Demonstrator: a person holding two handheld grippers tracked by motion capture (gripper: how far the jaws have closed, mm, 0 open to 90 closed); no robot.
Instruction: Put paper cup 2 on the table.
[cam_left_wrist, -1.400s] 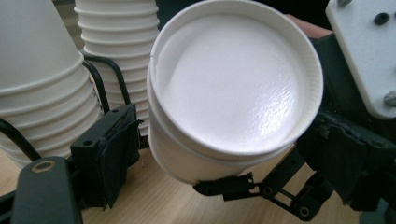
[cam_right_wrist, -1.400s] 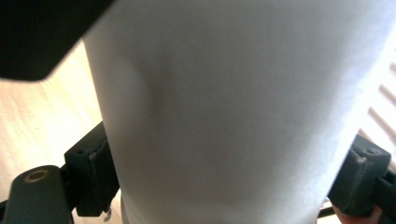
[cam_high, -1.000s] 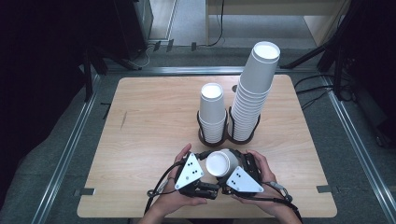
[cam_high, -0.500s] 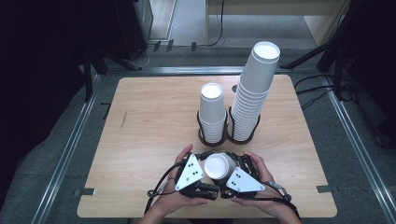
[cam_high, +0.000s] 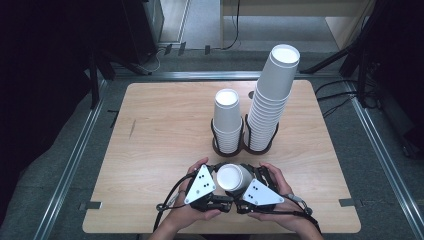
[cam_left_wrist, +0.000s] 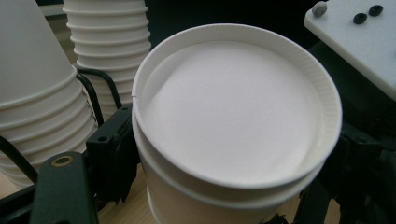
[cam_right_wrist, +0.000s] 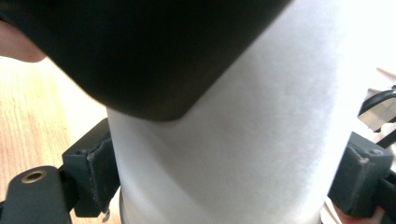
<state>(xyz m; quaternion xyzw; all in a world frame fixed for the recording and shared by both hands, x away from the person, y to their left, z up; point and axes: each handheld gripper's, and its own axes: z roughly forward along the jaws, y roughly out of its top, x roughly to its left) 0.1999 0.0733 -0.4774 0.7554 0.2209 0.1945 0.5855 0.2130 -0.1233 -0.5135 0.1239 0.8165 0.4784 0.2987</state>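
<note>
Table: I saw a pale wooden table (cam_high: 165, 125) with two black wire holders standing side by side just right of its middle.
Short stack: the left holder (cam_high: 216, 145) held a short stack of white paper cups (cam_high: 227, 120), nested bottoms-up, so no cup in it showed an open mouth.
Tall stack: the right holder (cam_high: 272, 142) held a much taller stack of the same cups (cam_high: 272, 95), also bottoms-up, leaning a little to the far right. The two stacks stood just beside each other.
Held cups: near the front edge, between my two hands, I had a small nested group of cups (cam_high: 233, 177), base side up. In the left gripper view (cam_left_wrist: 233, 116) I could count at least two rims one inside the other, and the round sunken base facing the camera was plain white.
Left gripper: my left gripper (cam_high: 212, 187) sat just left of the held cups. Its black jaws stood on either side of the cup wall in its own view, pressed to it, so I read it as clamped on them.
Right gripper: my right gripper (cam_high: 245, 192) sat just right of the cups. In its view the white cup wall (cam_right_wrist: 243, 140) ran between both jaw pads, which touched it on each side, so it was gripping too.
Hands: my left hand (cam_high: 187, 212) and right hand (cam_high: 282, 200) rested low over the near edge.
</note>
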